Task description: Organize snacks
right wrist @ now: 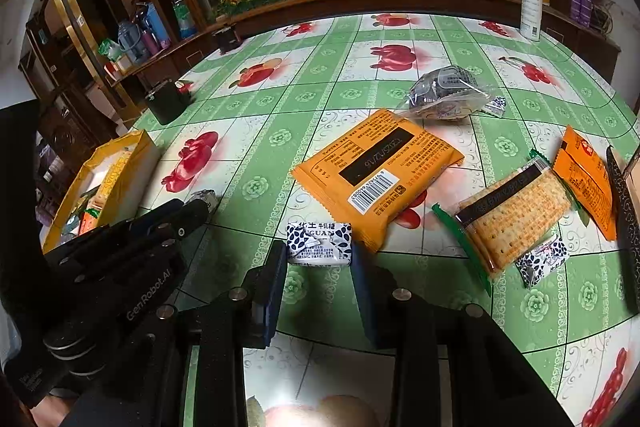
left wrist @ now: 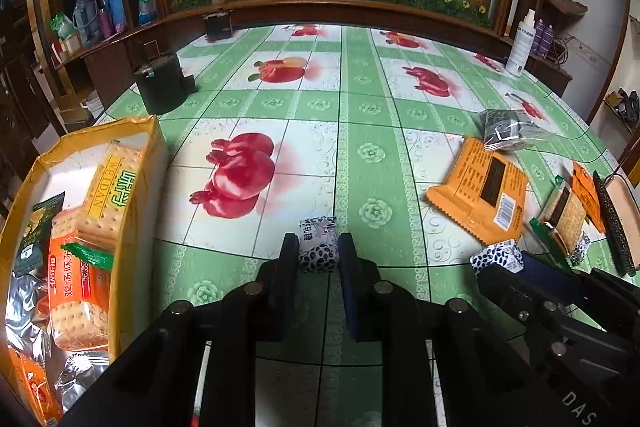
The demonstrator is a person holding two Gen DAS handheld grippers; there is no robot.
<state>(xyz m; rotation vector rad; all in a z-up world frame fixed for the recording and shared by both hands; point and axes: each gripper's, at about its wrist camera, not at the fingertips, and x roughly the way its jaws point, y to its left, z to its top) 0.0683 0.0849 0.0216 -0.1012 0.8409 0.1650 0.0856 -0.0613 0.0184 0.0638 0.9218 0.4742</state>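
Two hand-held grippers each clamp a small patterned candy over a green fruit-print tablecloth [right wrist: 256, 187]. The left gripper [left wrist: 319, 247] pinches a narrow candy [left wrist: 318, 247] whose long axis runs away from the camera, between its fingertips. The right gripper [right wrist: 319, 251] squeezes a wider white-and-black candy [right wrist: 319, 242] lying crosswise, long axis spanning finger to finger. A yellow snack box [left wrist: 140, 163] sits to the left
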